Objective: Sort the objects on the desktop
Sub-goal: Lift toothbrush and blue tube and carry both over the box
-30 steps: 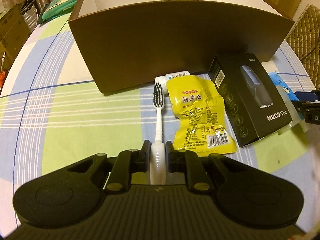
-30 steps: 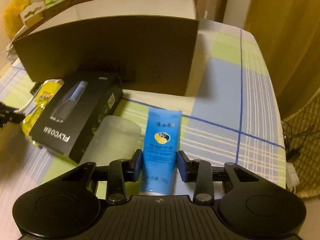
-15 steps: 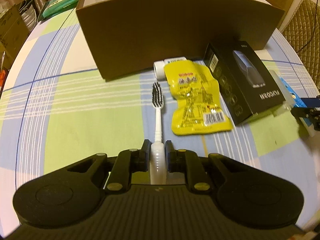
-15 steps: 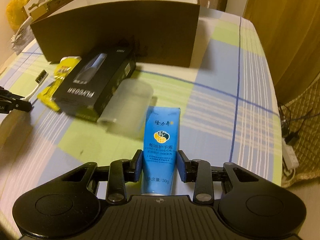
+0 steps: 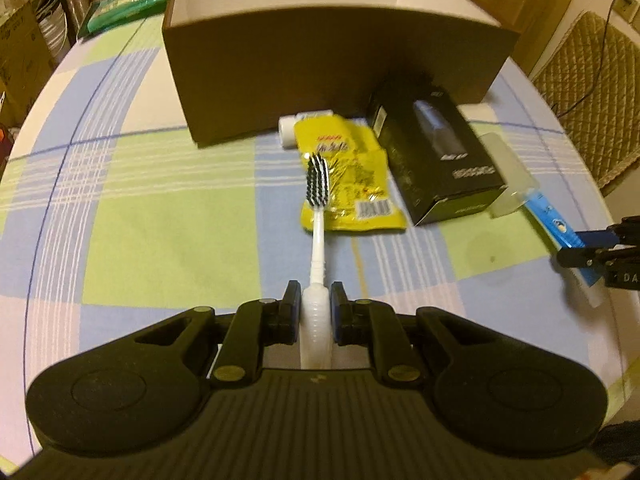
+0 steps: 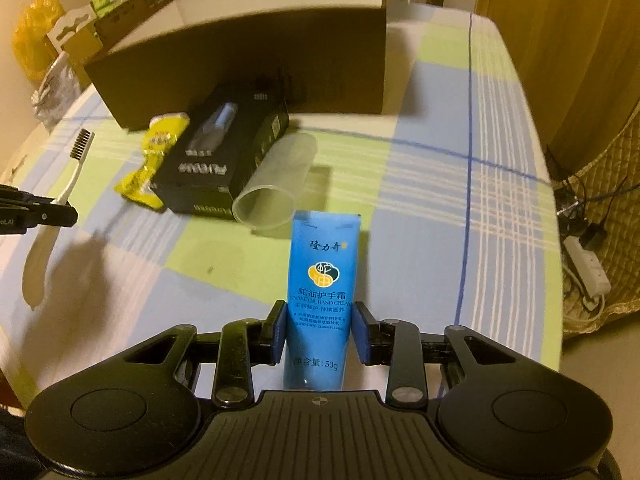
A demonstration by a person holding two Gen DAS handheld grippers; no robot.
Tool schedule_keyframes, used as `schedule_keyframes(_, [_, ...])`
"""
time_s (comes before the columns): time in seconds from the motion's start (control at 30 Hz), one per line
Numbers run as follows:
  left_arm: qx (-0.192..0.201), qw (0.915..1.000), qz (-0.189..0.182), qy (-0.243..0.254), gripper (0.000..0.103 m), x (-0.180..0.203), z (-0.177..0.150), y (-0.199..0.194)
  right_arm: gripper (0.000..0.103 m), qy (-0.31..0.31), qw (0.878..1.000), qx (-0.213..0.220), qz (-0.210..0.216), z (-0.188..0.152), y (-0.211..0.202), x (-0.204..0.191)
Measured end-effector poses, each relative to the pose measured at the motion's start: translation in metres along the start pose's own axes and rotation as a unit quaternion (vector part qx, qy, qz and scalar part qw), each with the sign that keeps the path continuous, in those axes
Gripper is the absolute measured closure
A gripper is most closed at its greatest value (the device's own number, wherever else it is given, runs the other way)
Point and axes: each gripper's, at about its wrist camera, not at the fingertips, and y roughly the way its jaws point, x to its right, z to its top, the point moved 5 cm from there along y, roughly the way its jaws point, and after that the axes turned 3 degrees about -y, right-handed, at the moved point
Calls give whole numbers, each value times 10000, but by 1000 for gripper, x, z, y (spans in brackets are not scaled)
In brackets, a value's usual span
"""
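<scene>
My left gripper [image 5: 316, 304] is shut on a white toothbrush [image 5: 318, 216] and holds it above the table, bristles pointing toward the box. My right gripper [image 6: 319, 320] is shut on a blue hand cream tube [image 6: 322, 280], lifted off the table. The open cardboard box [image 5: 320, 60] stands at the back; it also shows in the right wrist view [image 6: 248, 68]. In front of it lie a yellow snack packet [image 5: 352, 184], a black shaver box [image 5: 436, 160], a clear plastic cup [image 6: 276, 184] on its side and a small white bottle [image 5: 298, 128].
The table has a checked cloth [image 5: 160, 208] in green, blue and white. A green packet [image 5: 124, 4] lies at the back left. A woven chair [image 5: 600, 80] stands to the right. A power strip [image 6: 588, 268] lies on the floor past the right table edge.
Both grippers have risen and pulled back from the box, carrying the toothbrush and the tube. The objects on the table look farther away.
</scene>
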Motion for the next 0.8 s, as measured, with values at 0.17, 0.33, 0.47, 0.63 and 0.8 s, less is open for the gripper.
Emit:
schedule_keyframes(0.17, [227,9997,-90,-22,92,5,8,-17,72,6,9996,279,45,12,-20,-2])
schedule_keyframes(0.33, [426,9989,-157,-66,92,8,17,-30,72,-15,9986,510,123,23,-34,-9])
schedule_keyframes(0.47, [550,9983,-151,-78,92,7,23,-36,72,-69,9980,610,166,32,-38,-16])
schedule_keyframes(0.63, [688,9974,-185,-89,92,7,32,-42,72,-165,9970,729,206,45,-41,-23])
schedule_keyframes(0.8, [816,9964,-214,-52,92,8,44,-45,72,-257,9958,847,216,61,-43,-27])
